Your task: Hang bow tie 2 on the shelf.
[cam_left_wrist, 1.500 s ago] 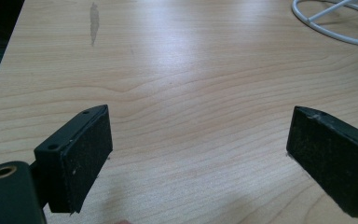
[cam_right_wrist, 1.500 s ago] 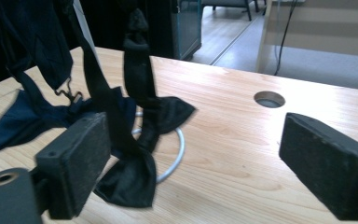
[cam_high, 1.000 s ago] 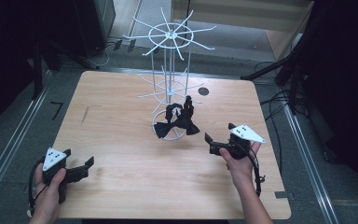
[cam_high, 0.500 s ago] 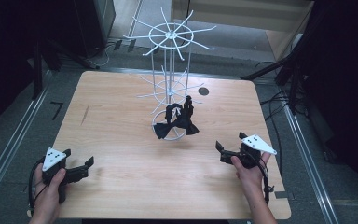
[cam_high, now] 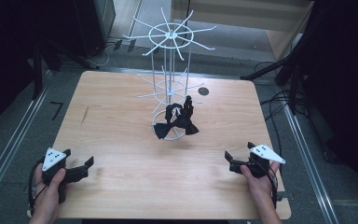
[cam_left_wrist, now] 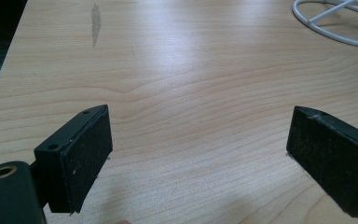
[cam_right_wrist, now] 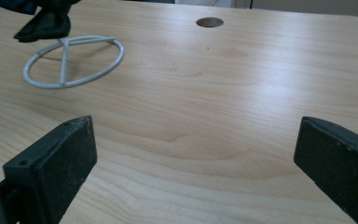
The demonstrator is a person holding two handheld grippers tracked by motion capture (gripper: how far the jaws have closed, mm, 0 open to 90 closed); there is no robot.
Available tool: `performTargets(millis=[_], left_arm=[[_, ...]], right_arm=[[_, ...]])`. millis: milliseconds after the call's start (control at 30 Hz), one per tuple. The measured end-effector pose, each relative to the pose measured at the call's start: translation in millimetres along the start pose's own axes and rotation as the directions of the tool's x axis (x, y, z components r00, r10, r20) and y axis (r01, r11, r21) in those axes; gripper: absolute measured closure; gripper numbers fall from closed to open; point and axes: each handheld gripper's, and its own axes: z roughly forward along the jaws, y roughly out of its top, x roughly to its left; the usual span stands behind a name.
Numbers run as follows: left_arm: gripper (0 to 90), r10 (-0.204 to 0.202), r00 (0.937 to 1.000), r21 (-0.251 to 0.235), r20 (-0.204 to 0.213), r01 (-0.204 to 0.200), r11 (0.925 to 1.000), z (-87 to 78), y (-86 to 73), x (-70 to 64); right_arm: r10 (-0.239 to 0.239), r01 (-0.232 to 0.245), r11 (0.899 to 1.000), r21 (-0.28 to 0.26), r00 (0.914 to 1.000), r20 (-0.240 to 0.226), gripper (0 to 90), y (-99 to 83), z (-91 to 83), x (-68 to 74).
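- Right, the wooden table (cam_high: 121, 121) lies below the high view, and a white wire rack (cam_high: 168, 65) stands toward its far middle on a ring base (cam_right_wrist: 72, 60).
- A black cloth (cam_high: 179, 119) hangs low on the rack, bunched up, drooping over that ring base.
- In the right gripper view a corner of the cloth sits at the top left, just above the ring.
- Left gripper (cam_high: 81, 169) rests at the near left corner of the table in the person's left hand (cam_high: 46, 193) — jaws spread wide, bare wood between them.
- The left gripper view confirms it: both black pads well apart over the grain, a curve of the white ring at the top right.
- Right gripper (cam_high: 230, 163) sits at the near right edge in the right hand (cam_high: 258, 186) — its jaws also stand wide with nothing in them.
- Both grippers are well apart from the rack and from each other.
- A dark round hole (cam_high: 203, 91) shows in the tabletop just right of the rack; a grey smudge (cam_left_wrist: 95, 18) marks the wood toward the left side.
- Each gripper carries a grey three-cornered plate on top.
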Motion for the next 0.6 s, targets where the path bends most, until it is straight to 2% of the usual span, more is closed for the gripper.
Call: performTargets(millis=[467,600], left_arm=[[7.2,0.000,1.0000,0.000,-0.001,0.000,1.0000,0.0,0.0,0.0],[7.2,-0.002,1.0000,0.004,0.002,0.002,1.0000,0.2,0.2,0.3]], right_arm=[[-0.009,0.007,0.997,0.074,0.9997,0.024,0.0,-25.7,-21.1,-20.1],[0.009,-0.011,0.996,0.087,0.9997,0.022,0.0,-29.6,-23.8,-23.9]])
